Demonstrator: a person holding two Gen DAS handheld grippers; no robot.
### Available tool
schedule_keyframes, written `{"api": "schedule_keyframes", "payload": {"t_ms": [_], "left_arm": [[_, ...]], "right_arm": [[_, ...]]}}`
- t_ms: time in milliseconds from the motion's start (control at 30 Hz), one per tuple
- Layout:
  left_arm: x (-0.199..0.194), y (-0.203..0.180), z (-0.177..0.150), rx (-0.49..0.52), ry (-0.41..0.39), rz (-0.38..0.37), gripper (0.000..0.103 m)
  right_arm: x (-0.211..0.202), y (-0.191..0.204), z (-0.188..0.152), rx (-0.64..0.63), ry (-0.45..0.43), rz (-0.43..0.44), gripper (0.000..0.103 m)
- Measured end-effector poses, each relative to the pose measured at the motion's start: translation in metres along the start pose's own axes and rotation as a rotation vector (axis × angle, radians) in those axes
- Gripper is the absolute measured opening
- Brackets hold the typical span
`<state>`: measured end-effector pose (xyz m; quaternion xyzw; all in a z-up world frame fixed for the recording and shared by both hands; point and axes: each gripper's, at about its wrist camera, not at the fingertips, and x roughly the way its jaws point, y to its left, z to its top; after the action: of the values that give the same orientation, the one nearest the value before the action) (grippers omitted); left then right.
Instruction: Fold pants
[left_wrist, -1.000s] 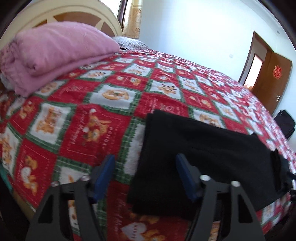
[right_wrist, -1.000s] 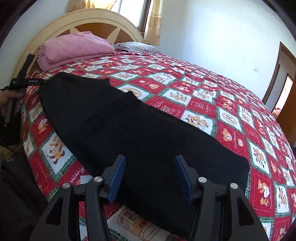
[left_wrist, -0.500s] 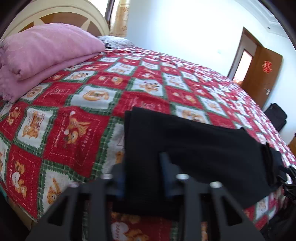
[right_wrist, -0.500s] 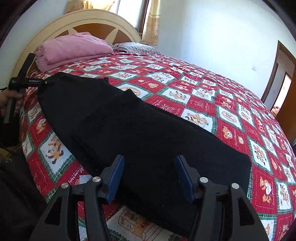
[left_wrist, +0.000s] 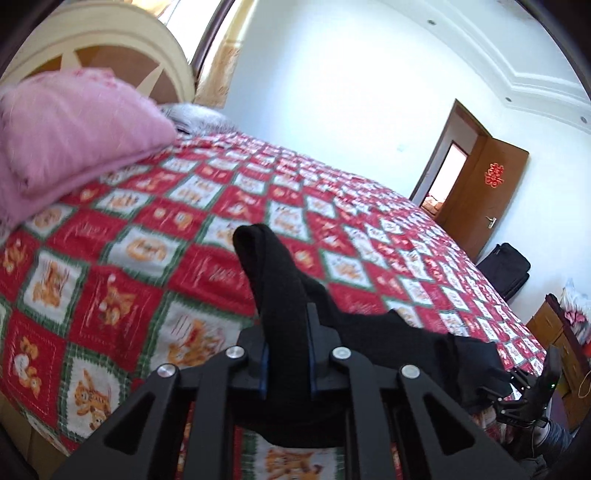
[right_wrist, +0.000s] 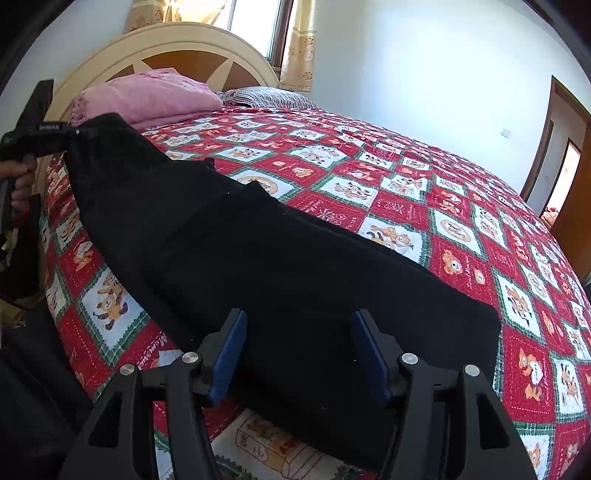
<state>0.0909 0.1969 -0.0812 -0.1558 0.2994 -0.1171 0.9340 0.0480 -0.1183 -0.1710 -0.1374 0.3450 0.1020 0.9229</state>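
Black pants (right_wrist: 280, 258) lie along the near edge of the bed's red patchwork quilt (right_wrist: 424, 177). My left gripper (left_wrist: 286, 317) is shut on one end of them, and a bunch of black cloth (left_wrist: 273, 266) stands up between its fingers, lifted off the quilt. The right wrist view shows that same left gripper (right_wrist: 72, 131) at the far left, with the raised end of the pants hanging from it. My right gripper (right_wrist: 297, 332) is open over the other end; the cloth lies between and under its blue pads (right_wrist: 231, 350), which do not press on it.
A folded pink blanket (left_wrist: 74, 129) and a striped pillow (right_wrist: 269, 96) lie by the cream headboard (right_wrist: 177, 40). A brown door (left_wrist: 476, 199) stands open at the far right, with a black bag (left_wrist: 506, 269) on the floor beside it. A person's hand (right_wrist: 20, 184) holds the left gripper.
The left gripper shut on the end of the pants and rose with it, so the cloth is bunched and lifted off the quilt. The right gripper stayed in place, open.
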Motion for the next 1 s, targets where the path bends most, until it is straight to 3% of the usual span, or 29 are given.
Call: {"api": "schedule_keyframes", "payload": {"t_ms": [267,567,800,1000], "left_arm": [[-0.015,-0.050,0.016,0.107,-0.051,-0.041,0.015],[-0.011,-0.133,0.030,0.236,-0.040,-0.159,0.015],[0.001,-0.214,0.027,0.354,0.003,-0.277,0.015],[0.031,-0.277,0.013,0.446,0.089,-0.359,0.015]], "right_arm": [[-0.003,-0.001,0.002,0.007,-0.008,0.005,0.062],[-0.030,-0.019,0.014,0.055,-0.063,-0.005,0.062],[-0.060,-0.063,0.017,0.157,-0.088,-0.051,0.065],[-0.064,-0.118,-0.005,0.309,-0.052,-0.125,0.066]]}}
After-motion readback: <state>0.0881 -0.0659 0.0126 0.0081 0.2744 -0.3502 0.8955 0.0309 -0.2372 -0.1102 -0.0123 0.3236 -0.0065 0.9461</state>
